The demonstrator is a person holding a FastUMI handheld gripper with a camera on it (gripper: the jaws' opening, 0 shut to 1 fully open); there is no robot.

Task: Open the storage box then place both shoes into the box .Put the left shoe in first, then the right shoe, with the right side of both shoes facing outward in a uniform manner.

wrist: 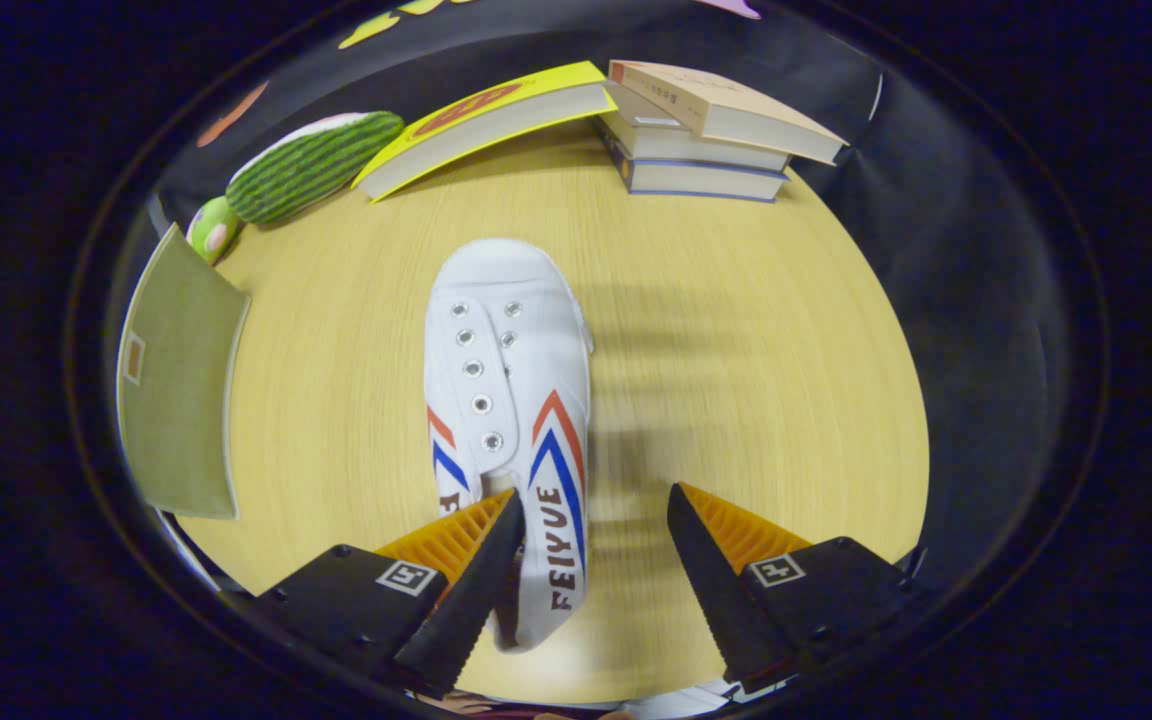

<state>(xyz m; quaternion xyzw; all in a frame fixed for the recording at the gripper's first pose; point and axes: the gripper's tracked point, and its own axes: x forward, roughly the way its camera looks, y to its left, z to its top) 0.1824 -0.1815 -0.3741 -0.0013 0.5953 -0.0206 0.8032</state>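
Note:
A white canvas shoe (pixel 506 400) with red and blue chevrons lies on the wooden table (pixel 736 350), toe pointing away from me. My gripper (pixel 596 500) is open above its heel end. The left finger (pixel 481 570) sits over the shoe's opening, and the right finger (pixel 711 570) hangs over bare table to the shoe's right. Nothing is pressed between them. An olive-green storage box (pixel 176 380) stands at the left of the table, its lid face toward me.
At the far side lie a yellow book (pixel 486 120) and a stack of books (pixel 706 130). A green striped cactus plush (pixel 311 165) rests at the far left beside the box. Bare tabletop stretches to the right of the shoe.

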